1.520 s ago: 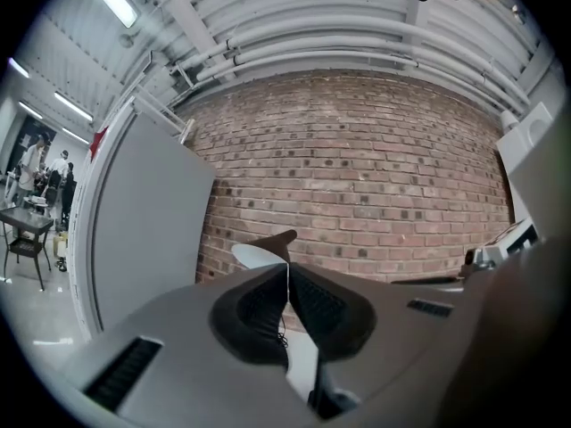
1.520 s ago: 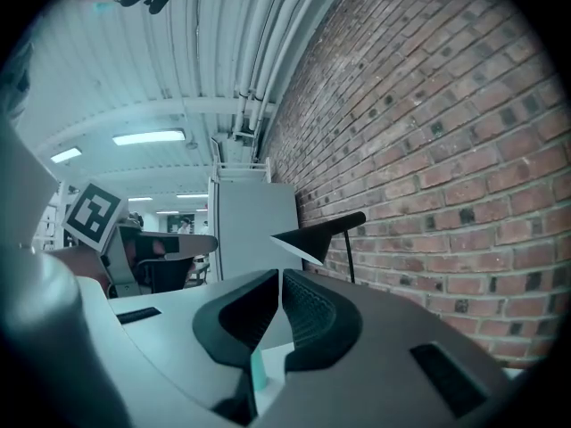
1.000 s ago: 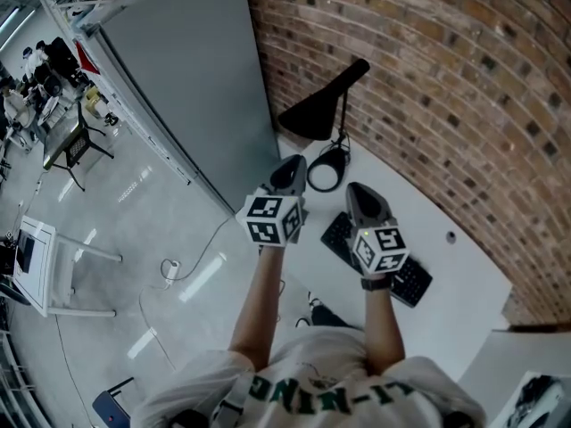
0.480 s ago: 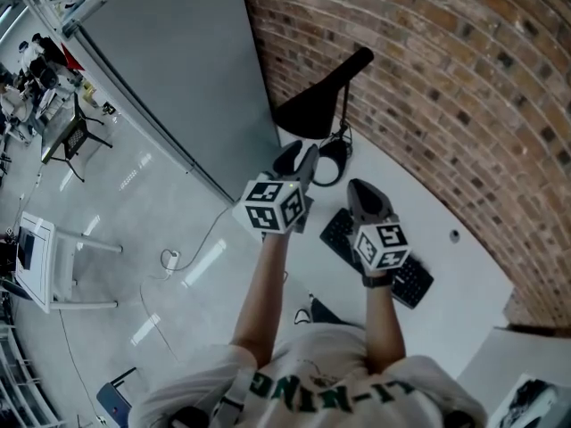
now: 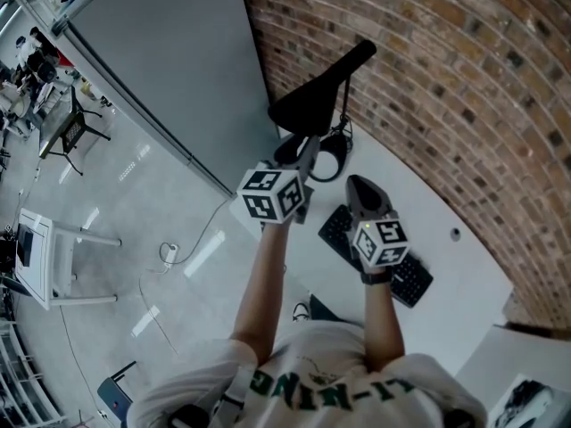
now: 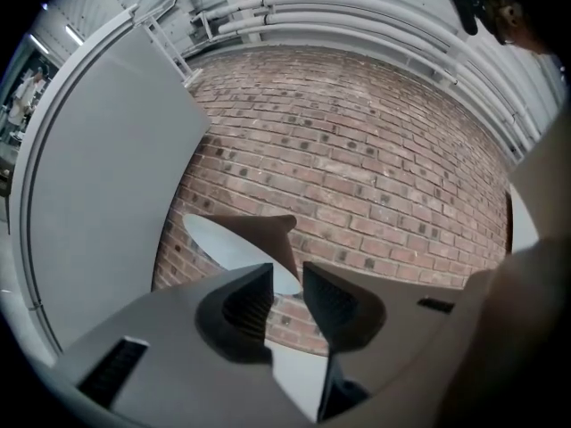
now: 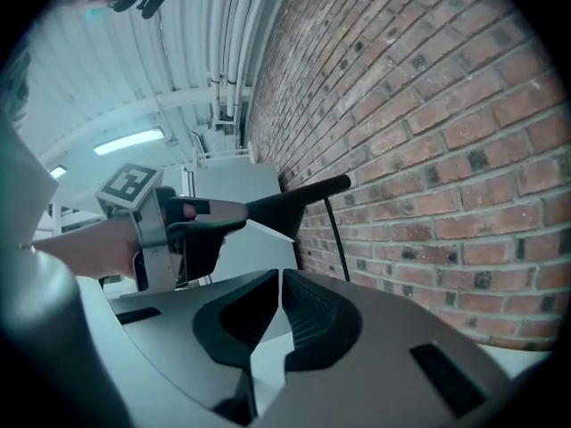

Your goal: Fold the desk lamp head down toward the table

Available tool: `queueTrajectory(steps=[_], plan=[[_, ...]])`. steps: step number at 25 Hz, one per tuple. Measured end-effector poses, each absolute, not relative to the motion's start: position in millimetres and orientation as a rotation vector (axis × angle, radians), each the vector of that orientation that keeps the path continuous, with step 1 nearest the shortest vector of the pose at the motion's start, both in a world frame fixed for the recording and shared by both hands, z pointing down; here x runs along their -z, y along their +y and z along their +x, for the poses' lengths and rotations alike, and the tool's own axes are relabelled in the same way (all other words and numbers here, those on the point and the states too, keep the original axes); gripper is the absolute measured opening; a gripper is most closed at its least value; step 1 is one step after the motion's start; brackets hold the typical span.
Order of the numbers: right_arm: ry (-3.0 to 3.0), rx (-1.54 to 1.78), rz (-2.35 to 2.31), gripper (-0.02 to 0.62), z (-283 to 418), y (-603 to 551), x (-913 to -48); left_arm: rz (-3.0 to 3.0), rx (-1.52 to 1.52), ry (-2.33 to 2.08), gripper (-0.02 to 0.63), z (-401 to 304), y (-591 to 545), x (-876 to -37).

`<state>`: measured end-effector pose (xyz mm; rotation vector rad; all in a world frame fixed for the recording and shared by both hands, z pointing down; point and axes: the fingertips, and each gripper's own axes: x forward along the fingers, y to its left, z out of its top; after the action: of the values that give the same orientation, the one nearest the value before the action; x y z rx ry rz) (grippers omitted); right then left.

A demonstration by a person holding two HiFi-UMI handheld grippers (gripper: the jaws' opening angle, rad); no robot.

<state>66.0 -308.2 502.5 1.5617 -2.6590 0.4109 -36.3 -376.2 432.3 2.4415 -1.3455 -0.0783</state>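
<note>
The black desk lamp stands at the table's far end by the brick wall, its cone-shaped head [image 5: 306,107] raised on a thin stem above a ring base [image 5: 328,161]. My left gripper [image 5: 300,153] sits just under and in front of the head's rim, and its jaws are opening with nothing between them. In the left gripper view the lamp head [image 6: 241,239] shows its pale inside just beyond the left gripper [image 6: 287,279]. My right gripper [image 5: 358,186] hovers over the keyboard, jaws shut and empty. The right gripper view shows the right gripper [image 7: 279,283], the lamp head [image 7: 285,205] and the left gripper [image 7: 214,214] beside it.
A black keyboard [image 5: 410,281] lies on the white table [image 5: 464,275] under my right hand. A brick wall [image 5: 446,78] runs along the table's far side. A grey partition panel [image 5: 178,69] stands at the table's left end, with the floor [image 5: 107,266] beyond it.
My left gripper has moved forward to the lamp head's rim and its jaws have parted. The right gripper has barely shifted.
</note>
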Motion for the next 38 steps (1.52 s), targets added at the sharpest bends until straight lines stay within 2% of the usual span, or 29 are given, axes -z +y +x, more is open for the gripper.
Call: queueTrajectory(steps=[3,8,38], plan=[[-2.659,-0.419,1.556,0.012,65,-308,-506,2.443,0.106,-1.321,0.060,-34,-375,-431],[-2.652,-0.409,1.548,0.012,65,-307,-506,2.418,0.182,-1.284,0.037,-33,-374,-431],[-2.647,-0.496,1.572,0.012,68,-311,-518,2.330,0.202,-1.223,0.035,-27,-379,-473]])
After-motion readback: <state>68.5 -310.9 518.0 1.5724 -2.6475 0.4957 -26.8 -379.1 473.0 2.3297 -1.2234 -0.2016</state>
